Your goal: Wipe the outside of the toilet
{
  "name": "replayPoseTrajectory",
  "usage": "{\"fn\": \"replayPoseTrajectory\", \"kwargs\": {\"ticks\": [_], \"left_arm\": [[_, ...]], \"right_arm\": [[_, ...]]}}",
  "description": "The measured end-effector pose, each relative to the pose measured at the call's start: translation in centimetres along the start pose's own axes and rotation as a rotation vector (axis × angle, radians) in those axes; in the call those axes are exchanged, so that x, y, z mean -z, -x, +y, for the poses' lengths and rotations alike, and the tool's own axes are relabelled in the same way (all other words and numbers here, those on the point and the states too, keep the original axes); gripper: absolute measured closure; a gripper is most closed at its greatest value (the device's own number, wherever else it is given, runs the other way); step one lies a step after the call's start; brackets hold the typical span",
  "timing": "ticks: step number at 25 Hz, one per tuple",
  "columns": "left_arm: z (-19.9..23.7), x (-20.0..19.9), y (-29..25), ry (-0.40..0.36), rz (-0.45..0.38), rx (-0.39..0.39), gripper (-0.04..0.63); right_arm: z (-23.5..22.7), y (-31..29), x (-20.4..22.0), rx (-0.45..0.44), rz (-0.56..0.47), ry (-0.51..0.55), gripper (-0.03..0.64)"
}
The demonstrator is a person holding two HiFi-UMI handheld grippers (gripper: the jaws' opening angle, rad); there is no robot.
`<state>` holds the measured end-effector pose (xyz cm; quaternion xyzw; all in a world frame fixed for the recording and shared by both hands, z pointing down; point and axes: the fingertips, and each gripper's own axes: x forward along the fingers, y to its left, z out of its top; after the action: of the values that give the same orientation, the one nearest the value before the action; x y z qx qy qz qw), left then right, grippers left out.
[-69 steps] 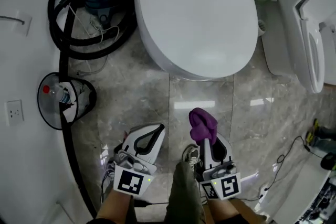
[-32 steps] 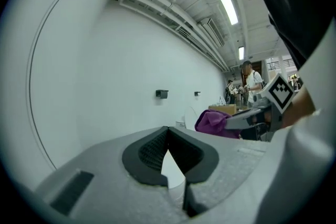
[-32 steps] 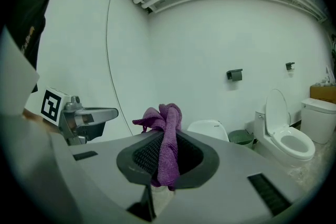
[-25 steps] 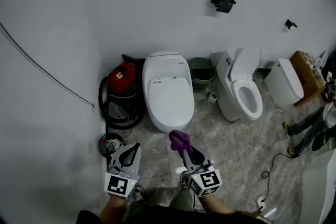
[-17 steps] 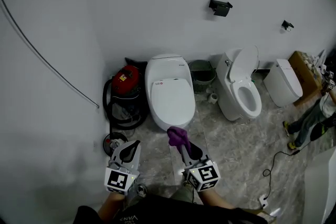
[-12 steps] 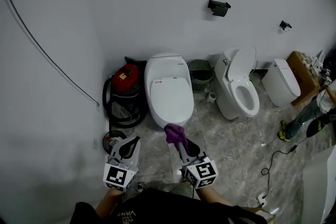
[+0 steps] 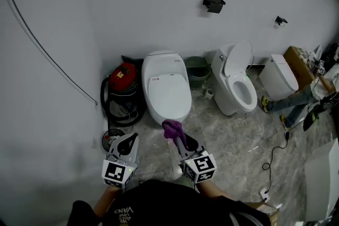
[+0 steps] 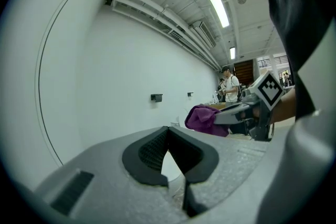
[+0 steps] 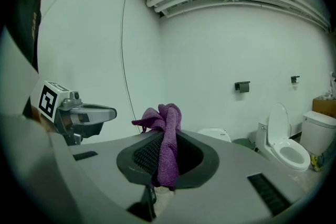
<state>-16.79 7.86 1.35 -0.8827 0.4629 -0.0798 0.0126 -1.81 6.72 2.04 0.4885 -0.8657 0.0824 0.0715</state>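
1. Nearest me, my left claw [image 8: 168, 136] was pinched shut on nothing and held low beside the right one.
2. My right claw [image 9: 165, 155] was clamped on the purple cloth [image 9: 167, 128], which bunched limply above the pads. I judged it soft, light and floppy, best held by a thick fold so a broad wad stayed free for wiping.
3. Ahead on the floor stood the closed toilet [image 7: 167, 90], clear of the cloth. Its glazed shell looked hard and slick, so it called for pressure, not grip.
4. A red vacuum [image 7: 123, 78] sat just beside it, and a second toilet [image 7: 235, 84] with its lid up stood further right.
5. A few seconds before, the lid had filled my head view, with the cloth just short of its front rim. Now the toilet lay well off, and both claws held as before.
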Motion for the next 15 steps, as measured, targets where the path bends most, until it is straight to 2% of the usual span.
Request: {"fn": "replayPoseTrajectory", "kwargs": {"ticks": [15], "left_arm": [[0.6, -0.9, 1.0, -0.009, 0.009, -0.010, 0.592]], "right_arm": [[0.8, 0.4, 0.2, 0.004, 0.018, 0.015, 0.577]]}}
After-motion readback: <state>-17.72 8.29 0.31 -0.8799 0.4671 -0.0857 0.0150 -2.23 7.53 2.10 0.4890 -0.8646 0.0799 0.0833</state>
